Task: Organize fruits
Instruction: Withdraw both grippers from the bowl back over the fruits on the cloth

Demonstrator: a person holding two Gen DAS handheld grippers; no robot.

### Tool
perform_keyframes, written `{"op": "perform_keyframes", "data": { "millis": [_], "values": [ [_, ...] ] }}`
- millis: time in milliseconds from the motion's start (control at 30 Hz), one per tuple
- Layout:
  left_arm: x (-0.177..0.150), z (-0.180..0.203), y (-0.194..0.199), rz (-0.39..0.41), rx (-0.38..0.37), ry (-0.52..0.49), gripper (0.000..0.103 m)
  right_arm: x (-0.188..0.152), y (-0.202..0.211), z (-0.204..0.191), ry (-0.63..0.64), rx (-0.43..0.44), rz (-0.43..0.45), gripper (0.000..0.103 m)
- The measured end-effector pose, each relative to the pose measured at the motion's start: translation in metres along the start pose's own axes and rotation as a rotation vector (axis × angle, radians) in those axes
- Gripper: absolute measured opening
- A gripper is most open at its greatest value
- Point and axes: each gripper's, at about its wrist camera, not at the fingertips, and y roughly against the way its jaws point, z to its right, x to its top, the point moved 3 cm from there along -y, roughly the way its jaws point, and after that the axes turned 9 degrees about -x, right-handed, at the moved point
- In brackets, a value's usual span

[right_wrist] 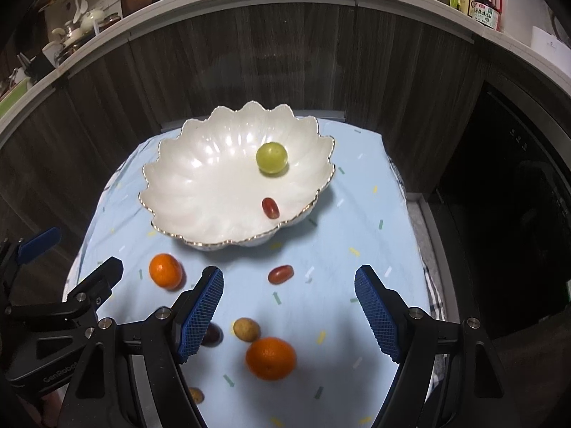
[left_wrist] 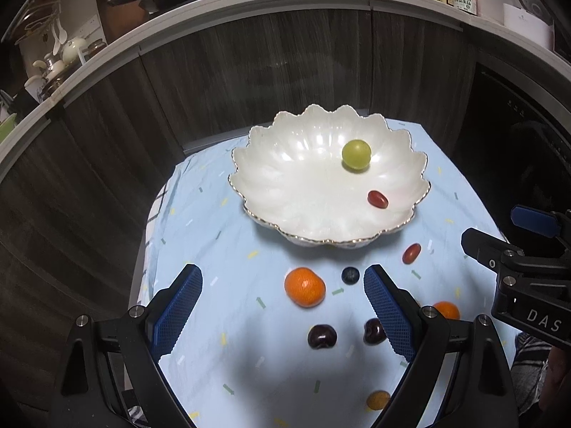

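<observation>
Both claws hang above the blue cloth [left_wrist: 221,249] with their fingers spread and nothing between the pads. The left claw [left_wrist: 282,306] frames an orange [left_wrist: 304,287] just inside its span, toward its right finger; a blueberry [left_wrist: 350,275] lies just off that finger's tip, and two dark cherries [left_wrist: 322,336] lie nearer the claw's base. The right claw [right_wrist: 289,306] has a larger orange [right_wrist: 271,358] low between its fingers, a small tan fruit [right_wrist: 246,329] just beyond it toward the left finger, and a red grape tomato [right_wrist: 281,274] just ahead of the tips. The likely step is the descent to a first pick on each side. To do it well, centre one fruit between the pads before lowering, so that no neighbour is caught or knocked away; the blueberry and cherries are close enough to roll if brushed. Close gently: these fruits are round, smooth and soft-skinned, and would probably squirt sideways under an off-centre squeeze. The white scalloped bowl [left_wrist: 271,214] stands well ahead of both claws and already holds a green grape [left_wrist: 356,154] and a red grape tomato [left_wrist: 378,199]. Lift clear of its fluted rim before release.
</observation>
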Motion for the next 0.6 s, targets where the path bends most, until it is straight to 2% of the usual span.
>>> {"op": "perform_keyframes", "data": {
  "millis": [600],
  "values": [
    [-0.053, 0.018, 0.008, -0.03, -0.015, 0.01, 0.093, -0.042, -0.006, 0.004, 0.057, 0.017, -0.046, 0.077]
  ]
}}
